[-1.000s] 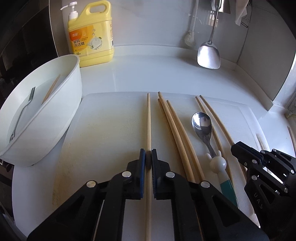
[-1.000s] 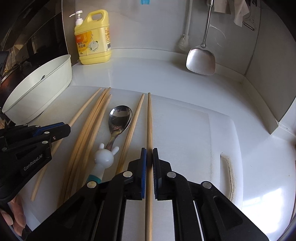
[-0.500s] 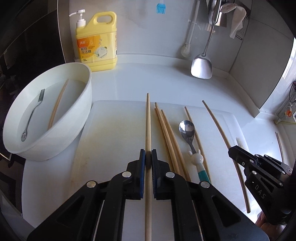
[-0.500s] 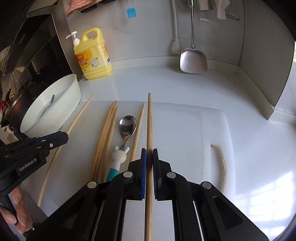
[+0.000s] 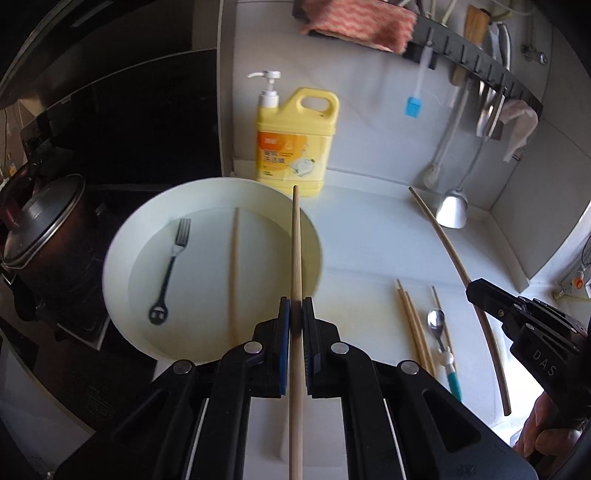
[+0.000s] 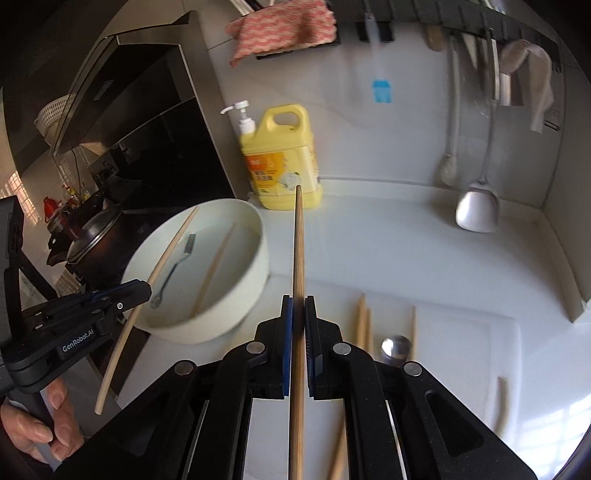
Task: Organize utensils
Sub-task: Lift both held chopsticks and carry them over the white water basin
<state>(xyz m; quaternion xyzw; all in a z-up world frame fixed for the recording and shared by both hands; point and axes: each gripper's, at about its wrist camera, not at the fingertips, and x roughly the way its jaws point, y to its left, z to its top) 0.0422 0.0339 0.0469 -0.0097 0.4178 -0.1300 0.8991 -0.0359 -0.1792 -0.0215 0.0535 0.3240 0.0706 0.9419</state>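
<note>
My left gripper is shut on a wooden chopstick, held in the air over the right side of the white bowl. The bowl holds a fork and one chopstick. My right gripper is shut on another chopstick, raised above the board and pointing between the bowl and the soap bottle. Each gripper shows in the other's view, the left and the right. Several chopsticks and a spoon lie on the white cutting board.
A yellow dish soap bottle stands behind the bowl by the wall. A pot with a lid sits on the stove at the left. A spatula, a blue brush and a cloth hang on the wall rack.
Both grippers have lifted their chopsticks off the board and risen. The left one has swung left until its chopstick hangs over the bowl.
</note>
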